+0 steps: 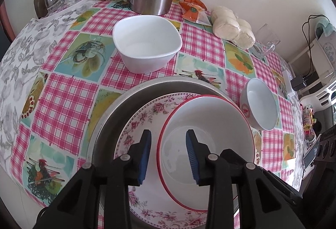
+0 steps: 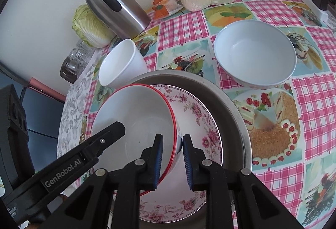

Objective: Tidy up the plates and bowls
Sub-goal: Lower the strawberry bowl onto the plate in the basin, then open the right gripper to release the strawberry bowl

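While the red-rimmed bowl [image 2: 136,119] sits on the floral plate [image 2: 201,124] inside the metal pan [image 2: 231,103], its rim is straddled by both grippers. The left gripper [image 1: 169,155] is spread, pads clear of the rim; whether the right gripper [image 2: 171,162] pinches it cannot be told.

Both wrist views close, angled down, sharing red-rimmed bowl [image 1: 206,152]

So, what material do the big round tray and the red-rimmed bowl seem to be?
The big round tray looks like brushed metal, likely steel or aluminium: dull grey, with a soft sheen on its rim. The red-rimmed bowl looks like glazed ceramic or melamine: smooth glossy white with a painted red edge. The look cannot decide which.
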`<action>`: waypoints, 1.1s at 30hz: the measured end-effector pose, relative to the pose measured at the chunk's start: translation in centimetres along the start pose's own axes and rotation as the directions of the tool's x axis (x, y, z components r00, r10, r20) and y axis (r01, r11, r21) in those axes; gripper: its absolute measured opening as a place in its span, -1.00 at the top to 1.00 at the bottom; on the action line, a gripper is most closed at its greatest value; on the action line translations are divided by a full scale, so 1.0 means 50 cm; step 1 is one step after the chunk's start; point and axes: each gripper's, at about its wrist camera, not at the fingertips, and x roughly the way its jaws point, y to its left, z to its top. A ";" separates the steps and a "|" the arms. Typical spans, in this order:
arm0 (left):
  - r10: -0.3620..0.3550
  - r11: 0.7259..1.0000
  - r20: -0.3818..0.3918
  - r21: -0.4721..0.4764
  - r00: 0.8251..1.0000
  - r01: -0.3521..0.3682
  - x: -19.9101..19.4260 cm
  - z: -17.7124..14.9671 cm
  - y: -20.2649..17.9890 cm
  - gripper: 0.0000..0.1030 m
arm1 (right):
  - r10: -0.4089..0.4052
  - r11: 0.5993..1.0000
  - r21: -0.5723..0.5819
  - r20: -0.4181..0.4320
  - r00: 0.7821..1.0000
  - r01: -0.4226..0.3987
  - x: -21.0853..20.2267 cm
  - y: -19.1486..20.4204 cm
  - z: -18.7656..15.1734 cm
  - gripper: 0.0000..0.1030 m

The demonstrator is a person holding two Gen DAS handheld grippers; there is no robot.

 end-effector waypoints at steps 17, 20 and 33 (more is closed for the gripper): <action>0.048 0.994 0.076 -0.100 0.996 -0.040 -0.030 0.014 0.038 -0.18 | -0.074 0.995 -0.057 0.133 0.988 0.082 -0.044 0.014 0.008 0.21; 0.065 0.992 0.094 -0.110 0.993 -0.055 -0.037 0.014 0.042 -0.26 | -0.080 0.995 -0.051 0.148 0.986 0.088 -0.048 0.012 0.012 -0.02; 0.144 0.976 0.184 -0.187 0.972 -0.109 -0.065 0.017 0.077 -0.71 | -0.073 0.997 -0.021 0.195 0.978 0.079 -0.058 -0.003 0.015 -0.80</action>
